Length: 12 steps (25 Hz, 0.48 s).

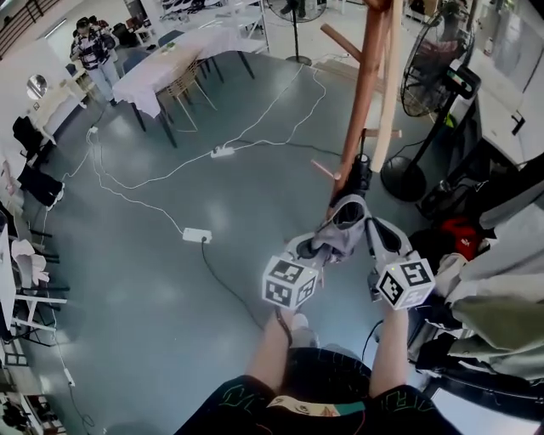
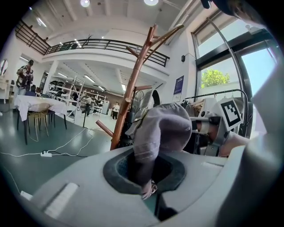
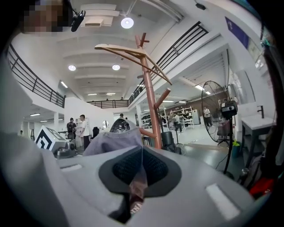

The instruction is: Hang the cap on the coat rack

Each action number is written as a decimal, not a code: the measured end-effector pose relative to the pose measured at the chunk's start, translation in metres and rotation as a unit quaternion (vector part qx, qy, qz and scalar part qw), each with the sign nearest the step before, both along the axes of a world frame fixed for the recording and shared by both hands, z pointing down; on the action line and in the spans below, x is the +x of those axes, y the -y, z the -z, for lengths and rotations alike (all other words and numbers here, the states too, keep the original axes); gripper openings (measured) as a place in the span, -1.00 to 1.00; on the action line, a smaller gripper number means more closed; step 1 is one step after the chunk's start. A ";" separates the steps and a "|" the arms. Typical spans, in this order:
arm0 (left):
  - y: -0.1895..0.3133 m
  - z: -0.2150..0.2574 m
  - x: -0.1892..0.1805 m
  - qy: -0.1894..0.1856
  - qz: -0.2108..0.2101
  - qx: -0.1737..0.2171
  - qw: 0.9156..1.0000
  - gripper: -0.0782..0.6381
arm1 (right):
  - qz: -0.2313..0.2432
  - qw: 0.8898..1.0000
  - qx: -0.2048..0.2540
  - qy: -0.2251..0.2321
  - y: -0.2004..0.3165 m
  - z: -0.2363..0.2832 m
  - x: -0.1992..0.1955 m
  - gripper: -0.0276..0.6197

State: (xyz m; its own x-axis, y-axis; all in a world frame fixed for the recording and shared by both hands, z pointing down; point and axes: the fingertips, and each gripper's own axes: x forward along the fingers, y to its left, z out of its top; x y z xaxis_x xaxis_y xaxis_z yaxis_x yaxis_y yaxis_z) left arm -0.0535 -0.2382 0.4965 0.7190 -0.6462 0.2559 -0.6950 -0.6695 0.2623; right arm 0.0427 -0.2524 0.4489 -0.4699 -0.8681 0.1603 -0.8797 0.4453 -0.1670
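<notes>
A grey-lilac cap (image 1: 342,223) hangs between my two grippers, just in front of the foot of the brown wooden coat rack (image 1: 365,93). My left gripper (image 1: 321,248) is shut on one side of the cap's fabric (image 2: 162,128). My right gripper (image 1: 371,231) is shut on the other edge (image 3: 113,142), with a thin fold pinched between its jaws. In the left gripper view the rack (image 2: 131,93) rises behind the cap with pegs branching upward. In the right gripper view the rack (image 3: 151,102) stands just past the cap, with a low peg (image 3: 162,98) on its right.
Two standing fans (image 1: 429,76) (image 1: 296,10) flank the rack. White cables and a power strip (image 1: 196,234) lie on the grey floor. A cloth-covered table (image 1: 170,64) stands far left. Hanging clothes (image 1: 501,280) crowd the right side. People stand in the back (image 1: 92,47).
</notes>
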 end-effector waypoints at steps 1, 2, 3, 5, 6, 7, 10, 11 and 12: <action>0.006 0.001 0.000 0.001 0.000 0.000 1.000 -0.72 | -0.002 1.000 0.000 0.002 0.006 0.001 0.000 -0.88; 0.011 0.002 0.000 0.002 -0.001 0.001 1.000 -0.72 | -0.003 1.000 0.001 0.004 0.011 0.002 0.000 -0.88; 0.015 0.004 0.001 0.002 -0.001 0.003 1.000 -0.72 | -0.003 1.000 0.002 0.006 0.015 0.003 0.001 -0.88; 0.023 0.007 0.001 0.004 0.003 0.007 1.000 -0.72 | 0.000 1.000 0.004 0.010 0.023 0.005 0.003 -0.88; 0.027 0.009 0.002 0.006 0.007 0.009 1.000 -0.72 | 0.003 1.000 0.006 0.013 0.027 0.006 0.003 -0.88; 0.031 0.010 0.003 0.006 0.011 0.011 1.000 -0.72 | 0.006 1.000 0.007 0.016 0.033 0.007 0.004 -0.88; 0.045 0.009 0.004 -0.002 0.029 0.003 1.000 -0.72 | 0.018 0.999 0.006 0.029 0.051 0.010 0.002 -0.88; 0.050 0.008 0.002 -0.006 0.039 -0.002 0.999 -0.72 | 0.026 0.999 0.005 0.031 0.058 0.010 -0.001 -0.88; 0.055 0.008 0.000 -0.006 0.049 -0.007 0.999 -0.72 | 0.037 0.999 0.004 0.033 0.064 0.010 -0.006 -0.88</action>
